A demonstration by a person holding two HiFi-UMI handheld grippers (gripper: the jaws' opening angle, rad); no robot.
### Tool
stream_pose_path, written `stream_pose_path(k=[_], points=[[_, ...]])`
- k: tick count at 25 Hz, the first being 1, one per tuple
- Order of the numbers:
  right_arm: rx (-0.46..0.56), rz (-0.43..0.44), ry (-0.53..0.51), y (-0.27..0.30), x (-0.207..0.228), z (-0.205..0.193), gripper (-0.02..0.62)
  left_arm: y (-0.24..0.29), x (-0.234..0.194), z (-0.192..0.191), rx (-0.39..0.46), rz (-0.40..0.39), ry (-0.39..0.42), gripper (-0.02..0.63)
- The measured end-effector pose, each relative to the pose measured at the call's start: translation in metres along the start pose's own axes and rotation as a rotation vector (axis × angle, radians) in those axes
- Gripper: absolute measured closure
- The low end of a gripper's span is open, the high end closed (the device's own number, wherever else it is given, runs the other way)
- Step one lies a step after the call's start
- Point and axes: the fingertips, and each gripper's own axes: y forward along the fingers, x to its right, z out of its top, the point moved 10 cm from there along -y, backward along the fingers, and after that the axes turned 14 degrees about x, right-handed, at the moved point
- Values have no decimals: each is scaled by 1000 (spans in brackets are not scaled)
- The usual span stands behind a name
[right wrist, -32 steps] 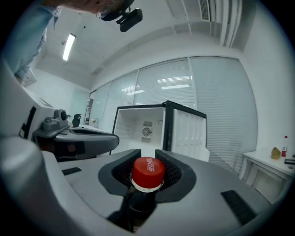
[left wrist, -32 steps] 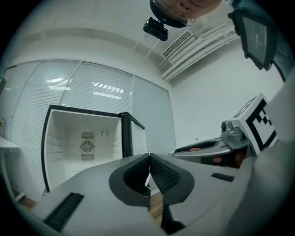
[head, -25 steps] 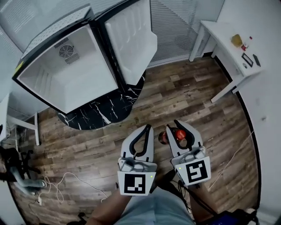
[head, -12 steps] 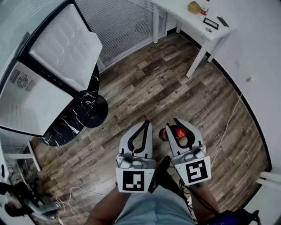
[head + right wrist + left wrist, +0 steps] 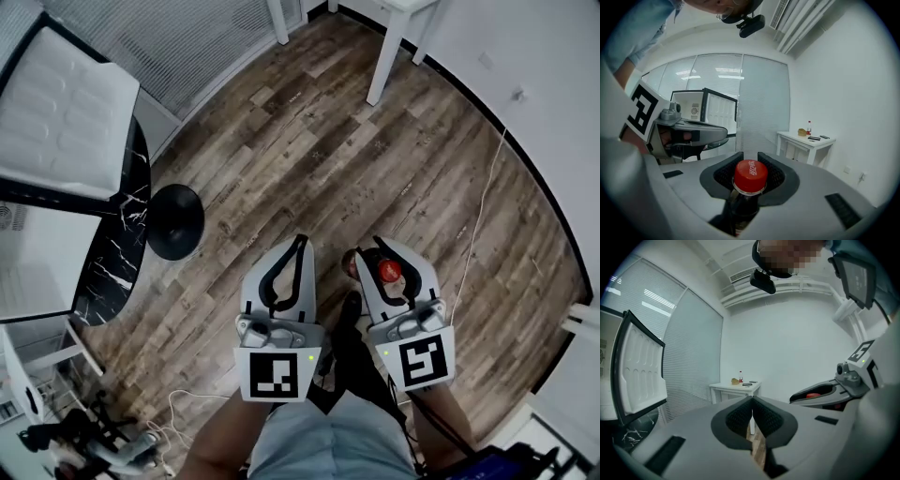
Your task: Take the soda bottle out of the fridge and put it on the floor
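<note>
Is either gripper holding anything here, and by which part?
The right gripper holds the soda bottle by its neck, just below the red cap. The left gripper holds nothing; its jaws are closed together.

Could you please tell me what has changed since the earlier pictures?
The fridge slid to the head view's left edge as the person turned away; the white table slid nearly off the top. The right gripper stays clamped on the soda bottle; the left gripper stays shut, empty.

Soda bottle (image 5: 750, 178), red cap, dark body, apparently upright, in right claw (image 5: 750, 159)
</note>
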Motion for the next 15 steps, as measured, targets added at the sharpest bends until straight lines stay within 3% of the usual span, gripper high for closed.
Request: stream_pose_path(k=[15], points=[[-112,-133,58,-68,42,-133,489,20,65,-114,-62,-135,-16,589]])
